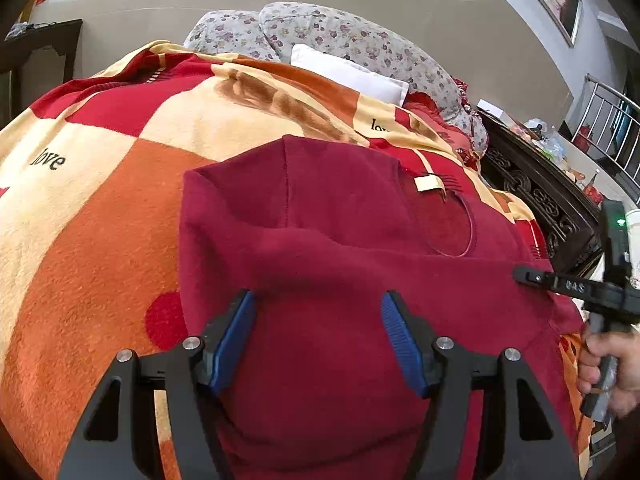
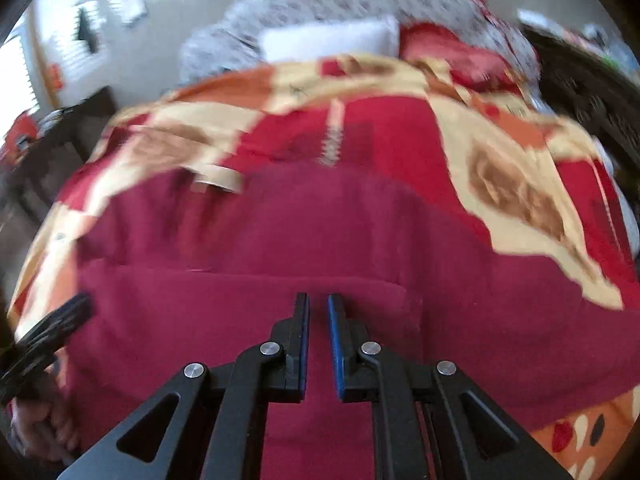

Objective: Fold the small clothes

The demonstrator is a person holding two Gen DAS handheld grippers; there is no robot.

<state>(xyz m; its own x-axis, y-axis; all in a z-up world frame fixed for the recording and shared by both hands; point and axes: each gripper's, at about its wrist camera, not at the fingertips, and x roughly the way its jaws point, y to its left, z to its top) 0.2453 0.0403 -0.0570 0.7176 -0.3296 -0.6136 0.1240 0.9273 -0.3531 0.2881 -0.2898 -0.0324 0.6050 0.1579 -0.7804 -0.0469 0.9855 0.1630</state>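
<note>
Left wrist: garment [image 1: 320, 240] w/ tag [image 1: 426, 183], left claw [image 1: 318, 300] apart; right claw [image 2: 318, 304] together, empty.

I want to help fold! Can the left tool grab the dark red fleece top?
Probably yes: the left tool stands open right above the dark red fleece top, with nothing in between.
</note>
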